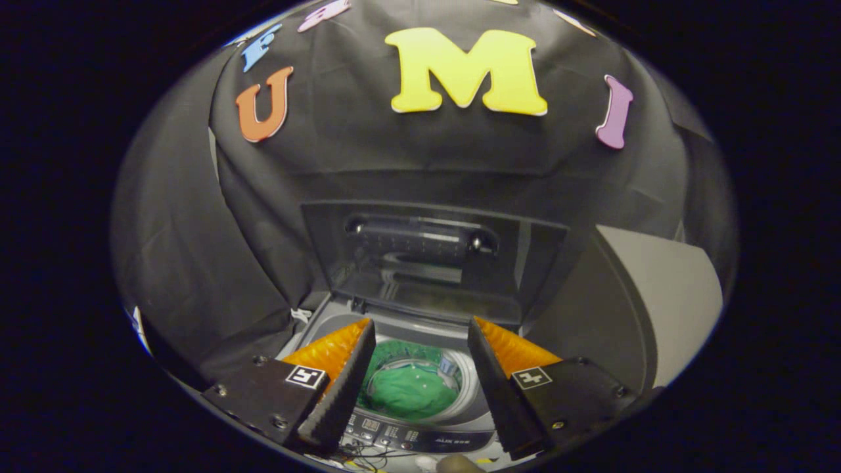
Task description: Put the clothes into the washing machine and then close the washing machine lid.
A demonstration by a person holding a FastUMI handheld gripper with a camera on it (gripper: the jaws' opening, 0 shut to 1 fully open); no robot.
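Looking down along the gripper (420, 358), the scene shows a top-loading washing machine (328, 322) directly below and ahead of the fingers. The two fingers (341, 381), black with orange outer faces, stand well apart and clamp nothing; each carries a small square marker near its base. Between them, lower in the scene, lies the round drum (468, 387), and inside the drum rests the green clothes (407, 391), bunched in a heap on the drum floor. Nearer than the drum, between the finger bases, runs the control panel (414, 435) with its rows of small buttons. Beyond the fingertips the lid (433, 263) stands raised, leaning back against the black cloth wall (263, 230); a dark handle bar (420, 240) crosses its upper part. Beyond the right-hand finger, a grey panel (657, 295) rises beside the machine.
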